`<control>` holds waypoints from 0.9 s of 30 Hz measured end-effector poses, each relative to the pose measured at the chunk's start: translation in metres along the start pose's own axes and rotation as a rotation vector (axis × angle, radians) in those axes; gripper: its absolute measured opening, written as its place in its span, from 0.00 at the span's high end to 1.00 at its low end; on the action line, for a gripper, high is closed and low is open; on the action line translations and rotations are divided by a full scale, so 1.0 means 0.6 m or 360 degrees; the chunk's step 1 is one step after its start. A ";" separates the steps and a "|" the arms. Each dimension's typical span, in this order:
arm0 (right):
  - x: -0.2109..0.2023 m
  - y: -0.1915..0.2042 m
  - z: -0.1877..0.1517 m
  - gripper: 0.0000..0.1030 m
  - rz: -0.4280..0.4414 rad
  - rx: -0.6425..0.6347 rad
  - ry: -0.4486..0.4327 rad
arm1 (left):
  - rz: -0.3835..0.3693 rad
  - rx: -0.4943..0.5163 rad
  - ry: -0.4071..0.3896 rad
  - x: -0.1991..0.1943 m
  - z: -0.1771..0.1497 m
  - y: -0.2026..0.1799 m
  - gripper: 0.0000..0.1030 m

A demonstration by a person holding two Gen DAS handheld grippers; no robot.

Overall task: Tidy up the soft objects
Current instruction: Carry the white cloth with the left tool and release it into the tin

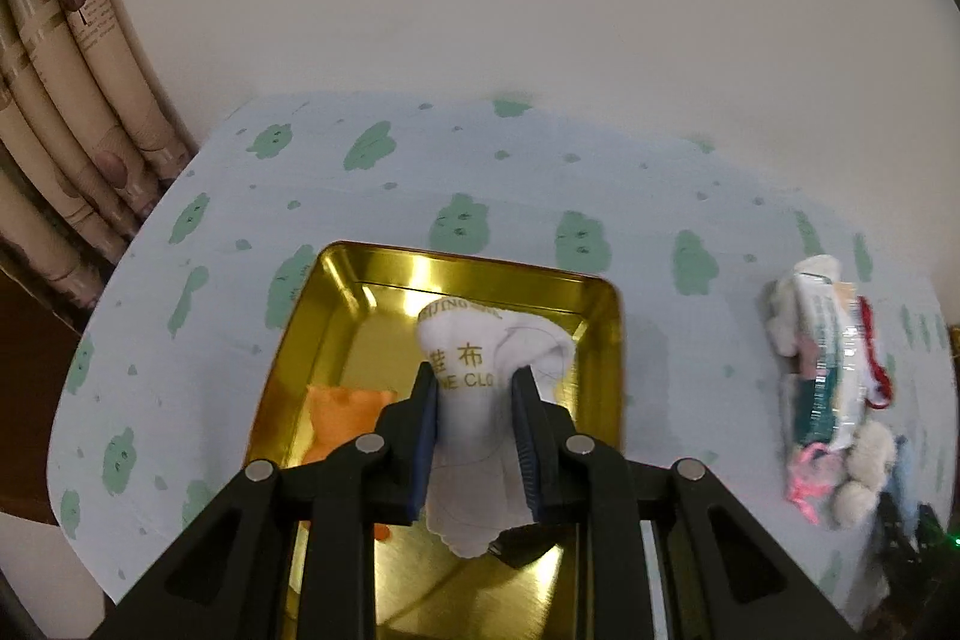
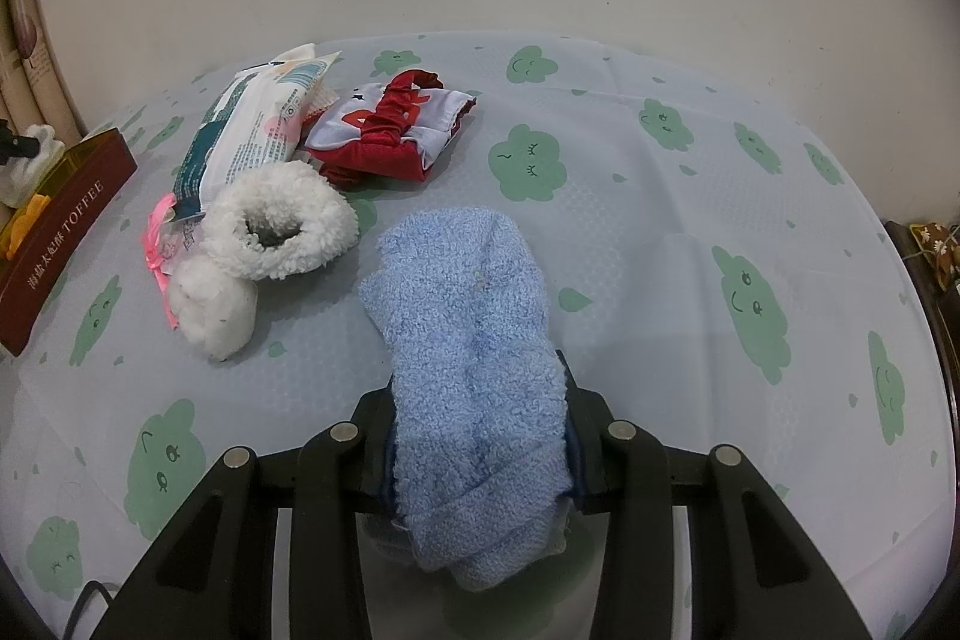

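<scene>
My left gripper point(image 1: 475, 388) is shut on a white cloth point(image 1: 474, 382) with gold lettering, held above a gold tin tray point(image 1: 603, 334). An orange soft item point(image 1: 342, 415) lies in the tray's left part. My right gripper point(image 2: 480, 400) is shut on a fluffy blue towel point(image 2: 468, 334) that rises between the fingers and droops over the table. On the table to the towel's left lie a white fleece ring point(image 2: 282, 220), a white fluffy ball point(image 2: 210, 307), a wipes pack point(image 2: 252, 124) and a red and white fabric bundle point(image 2: 390, 124).
The table wears a pale blue cover with green cloud faces point(image 2: 528, 160). The tin's side, marked TOFFEE point(image 2: 60, 244), shows at the left edge of the right wrist view. A curtain point(image 1: 66, 88) hangs beyond the table's left. A pile of soft items point(image 1: 828, 388) lies right of the tray.
</scene>
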State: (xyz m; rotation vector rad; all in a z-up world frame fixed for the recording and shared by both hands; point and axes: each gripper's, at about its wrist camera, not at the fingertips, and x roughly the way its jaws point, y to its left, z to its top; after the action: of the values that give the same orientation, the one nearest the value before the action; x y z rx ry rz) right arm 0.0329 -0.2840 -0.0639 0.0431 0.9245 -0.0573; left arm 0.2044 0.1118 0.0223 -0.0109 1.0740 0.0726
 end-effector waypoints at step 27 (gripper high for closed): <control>0.000 0.000 0.000 0.62 -0.0002 -0.0002 0.0001 | 0.0120 -0.0068 0.0144 0.072 0.001 0.019 0.61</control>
State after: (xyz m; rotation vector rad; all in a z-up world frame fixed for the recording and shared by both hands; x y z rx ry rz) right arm 0.0331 -0.2838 -0.0637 0.0416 0.9254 -0.0582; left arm 0.2247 0.1254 -0.0149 -0.0124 1.1633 0.1643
